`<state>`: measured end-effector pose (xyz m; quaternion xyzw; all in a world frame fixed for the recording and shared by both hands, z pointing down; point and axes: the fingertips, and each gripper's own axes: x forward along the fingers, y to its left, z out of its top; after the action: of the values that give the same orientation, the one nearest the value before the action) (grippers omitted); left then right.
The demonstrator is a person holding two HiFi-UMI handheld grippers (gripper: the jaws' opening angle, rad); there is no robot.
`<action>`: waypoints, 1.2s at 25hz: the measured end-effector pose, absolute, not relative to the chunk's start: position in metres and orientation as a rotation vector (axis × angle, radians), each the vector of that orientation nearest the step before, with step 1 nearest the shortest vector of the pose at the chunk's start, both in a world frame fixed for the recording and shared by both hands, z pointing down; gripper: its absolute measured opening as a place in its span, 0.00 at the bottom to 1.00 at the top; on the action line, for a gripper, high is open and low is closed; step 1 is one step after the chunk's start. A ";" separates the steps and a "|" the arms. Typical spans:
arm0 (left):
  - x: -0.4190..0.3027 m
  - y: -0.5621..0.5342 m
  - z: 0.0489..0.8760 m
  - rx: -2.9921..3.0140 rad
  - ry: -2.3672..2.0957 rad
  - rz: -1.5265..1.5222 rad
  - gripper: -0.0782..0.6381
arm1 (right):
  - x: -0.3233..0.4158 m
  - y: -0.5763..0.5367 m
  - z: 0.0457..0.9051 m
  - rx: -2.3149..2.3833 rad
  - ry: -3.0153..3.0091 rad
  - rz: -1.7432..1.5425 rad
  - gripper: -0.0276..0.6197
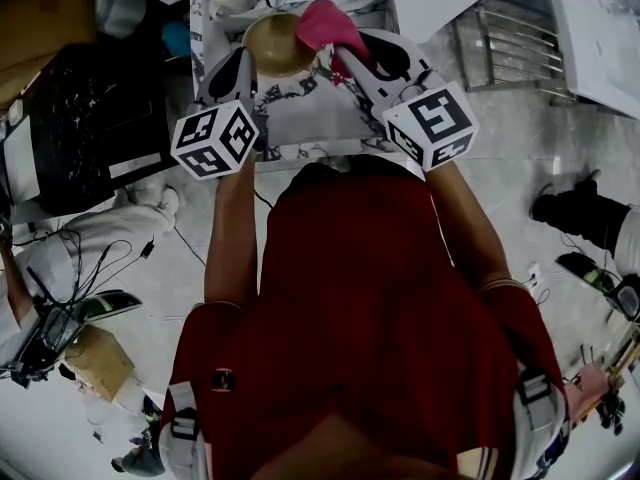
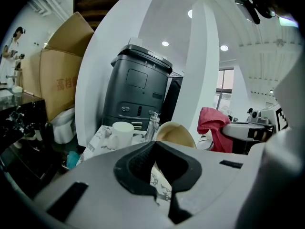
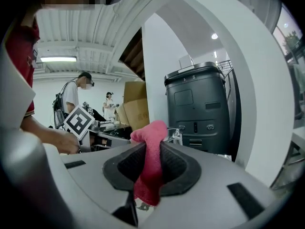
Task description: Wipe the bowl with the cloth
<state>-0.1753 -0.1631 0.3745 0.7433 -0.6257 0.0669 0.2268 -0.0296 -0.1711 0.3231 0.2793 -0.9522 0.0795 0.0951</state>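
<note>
A tan bowl [image 1: 278, 43] is held by its rim over the marble-patterned table [image 1: 300, 118], with my left gripper [image 1: 243, 63] shut on it. In the left gripper view the bowl [image 2: 176, 133] rises tilted just beyond the left gripper [image 2: 155, 144]. A pink cloth [image 1: 328, 25] sits at the bowl's right edge, pinched by my right gripper [image 1: 350, 63]. In the right gripper view the cloth [image 3: 150, 168] is bunched between the jaws of the right gripper [image 3: 151, 147], its top poking above them and its tail hanging below.
A white mug [image 2: 122, 131] stands at the table's far left, with a small glass item beside it. Behind the table are a dark grey machine [image 2: 136, 94] and a white pillar. Cardboard boxes [image 2: 57, 80] and a black crate [image 1: 90, 118] are at the left. People stand in the background.
</note>
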 end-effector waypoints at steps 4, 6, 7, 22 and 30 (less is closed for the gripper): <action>-0.178 -0.161 0.362 2.055 -1.739 0.140 0.13 | -0.024 -0.169 0.312 0.846 -2.860 0.207 0.15; -0.179 -0.158 0.355 2.061 -1.746 0.124 0.13 | -0.021 -0.166 0.307 0.853 -2.876 0.198 0.15; -0.179 -0.157 0.352 2.065 -1.749 0.115 0.13 | -0.020 -0.165 0.304 0.857 -2.884 0.192 0.15; -0.177 -0.142 0.319 2.106 -1.747 0.005 0.13 | -0.005 -0.150 0.271 0.892 -2.984 0.139 0.15; -0.177 -0.140 0.316 2.110 -1.745 -0.003 0.13 | -0.002 -0.147 0.268 0.908 -2.992 0.123 0.15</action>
<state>-0.1772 -0.1397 0.3158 0.7549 -0.6244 -0.0012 0.2006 -0.0020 -0.1467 0.2683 0.2901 -0.9562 0.0394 0.0060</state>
